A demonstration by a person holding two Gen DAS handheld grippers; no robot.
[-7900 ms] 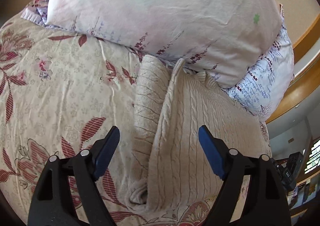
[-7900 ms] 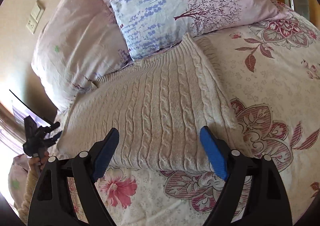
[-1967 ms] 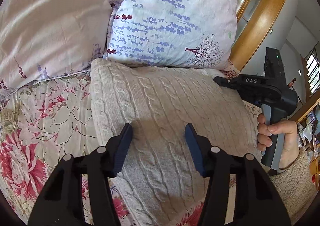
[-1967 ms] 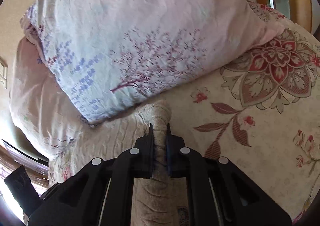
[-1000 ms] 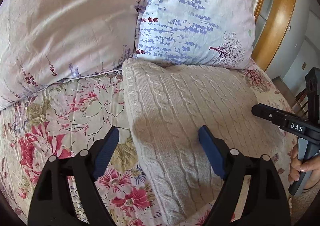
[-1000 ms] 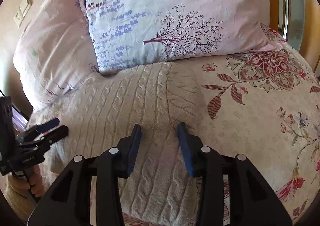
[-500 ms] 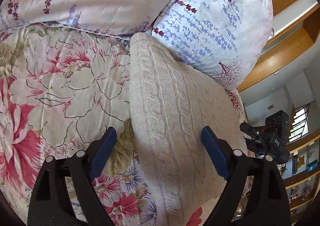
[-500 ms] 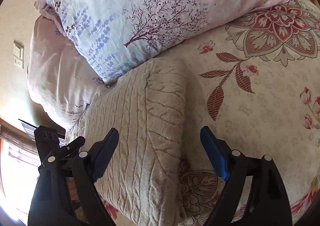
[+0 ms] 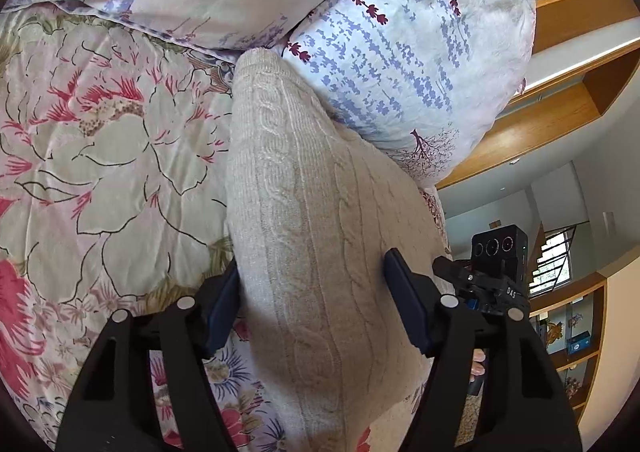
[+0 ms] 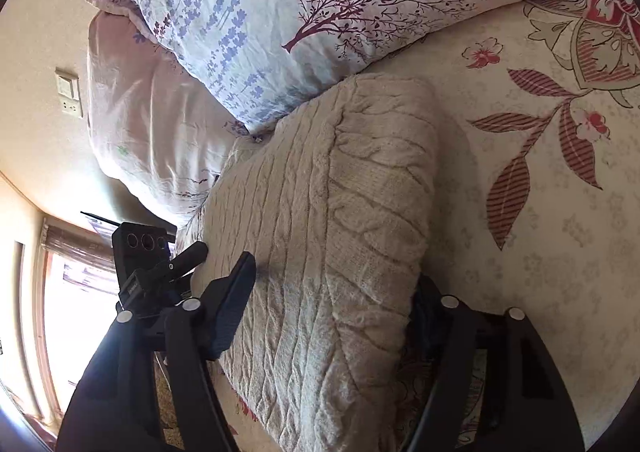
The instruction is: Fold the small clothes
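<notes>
While the folded sweater (image 9: 320, 236) lies on the floral bedspread (image 9: 100, 155) with its far end against the pillows (image 10: 320, 11), your left gripper (image 9: 314, 304) and right gripper (image 10: 336, 292) each straddle one edge of it, jaws spread wide, gripping nothing.

A home bedroom: floral bedspread (image 9: 100, 155), pillows (image 10: 320, 11), wall switch (image 10: 68, 81).
</notes>
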